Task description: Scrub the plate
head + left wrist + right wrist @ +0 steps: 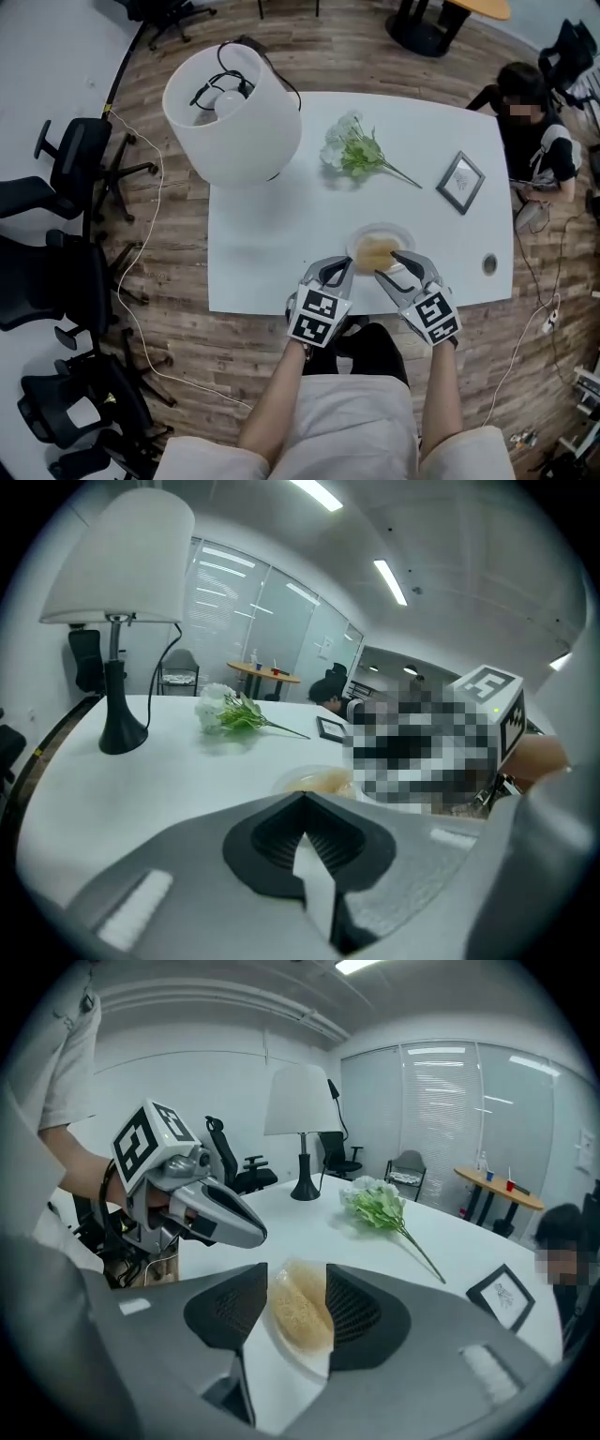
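A white plate (380,228) sits near the front edge of the white table (267,258), with a tan sponge (373,251) lying in it. My right gripper (392,265) reaches in from the plate's near right. In the right gripper view its jaws (298,1283) are closed on the sponge (300,1321) over the plate (312,1366). My left gripper (343,267) is at the plate's left rim. Its jaws (300,803) meet at the tips and I see nothing gripped between them. The plate (298,780) shows just beyond them.
A big white lamp (234,112) stands at the table's far left. A bunch of flowers (356,150) and a small picture frame (460,181) lie farther back. A person (539,141) sits at the far right. Office chairs (56,272) crowd the floor on the left.
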Action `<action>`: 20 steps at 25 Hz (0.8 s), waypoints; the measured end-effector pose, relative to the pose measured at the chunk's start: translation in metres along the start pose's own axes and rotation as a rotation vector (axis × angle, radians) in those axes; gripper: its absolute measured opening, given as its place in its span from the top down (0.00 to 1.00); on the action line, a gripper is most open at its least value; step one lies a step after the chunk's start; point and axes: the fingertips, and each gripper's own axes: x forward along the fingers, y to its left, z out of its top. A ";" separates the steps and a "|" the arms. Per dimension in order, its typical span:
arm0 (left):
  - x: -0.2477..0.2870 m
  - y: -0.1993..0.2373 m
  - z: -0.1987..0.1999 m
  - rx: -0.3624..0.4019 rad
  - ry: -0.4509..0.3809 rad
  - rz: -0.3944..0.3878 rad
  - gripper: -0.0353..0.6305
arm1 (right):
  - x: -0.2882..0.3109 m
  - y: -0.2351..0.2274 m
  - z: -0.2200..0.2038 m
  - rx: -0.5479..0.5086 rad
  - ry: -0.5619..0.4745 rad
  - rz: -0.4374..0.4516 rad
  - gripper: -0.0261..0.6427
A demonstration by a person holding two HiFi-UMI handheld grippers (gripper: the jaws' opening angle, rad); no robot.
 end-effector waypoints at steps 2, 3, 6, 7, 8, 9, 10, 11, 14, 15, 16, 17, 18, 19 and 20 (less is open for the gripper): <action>0.007 0.002 -0.003 0.014 0.024 -0.024 0.94 | 0.006 -0.004 0.002 -0.012 -0.005 0.005 0.64; 0.010 0.001 -0.005 0.020 0.035 -0.039 0.94 | 0.008 -0.005 0.000 -0.026 0.004 0.003 0.63; 0.023 -0.005 -0.009 0.033 0.069 -0.080 0.94 | 0.014 -0.007 -0.013 -0.108 0.075 0.007 0.56; 0.027 -0.005 -0.010 0.037 0.080 -0.087 0.94 | 0.017 -0.008 -0.016 -0.140 0.094 0.009 0.55; 0.030 -0.005 -0.011 0.041 0.090 -0.091 0.94 | 0.019 -0.009 -0.018 -0.168 0.104 0.012 0.54; 0.033 -0.004 -0.011 0.045 0.099 -0.093 0.94 | 0.021 -0.011 -0.019 -0.192 0.109 0.018 0.53; 0.035 -0.004 -0.012 0.048 0.106 -0.094 0.94 | 0.022 -0.012 -0.020 -0.215 0.111 0.027 0.53; 0.036 -0.003 -0.012 0.049 0.113 -0.095 0.94 | 0.023 -0.012 -0.022 -0.239 0.115 0.041 0.53; 0.038 0.002 -0.012 0.044 0.127 -0.089 0.94 | 0.029 -0.012 -0.030 -0.343 0.144 0.105 0.52; 0.039 0.003 -0.012 0.042 0.131 -0.085 0.94 | 0.030 -0.011 -0.033 -0.380 0.158 0.132 0.51; 0.040 0.004 -0.012 0.039 0.134 -0.081 0.94 | 0.032 -0.010 -0.035 -0.410 0.169 0.159 0.50; 0.041 0.005 -0.012 0.034 0.137 -0.077 0.94 | 0.034 -0.008 -0.036 -0.431 0.174 0.184 0.49; 0.041 0.006 -0.013 0.029 0.139 -0.073 0.94 | 0.037 -0.006 -0.036 -0.441 0.174 0.202 0.49; 0.042 0.006 -0.013 0.023 0.141 -0.069 0.94 | 0.040 -0.004 -0.036 -0.444 0.173 0.210 0.50; 0.043 0.007 -0.013 0.018 0.143 -0.063 0.94 | 0.043 -0.004 -0.036 -0.440 0.175 0.209 0.56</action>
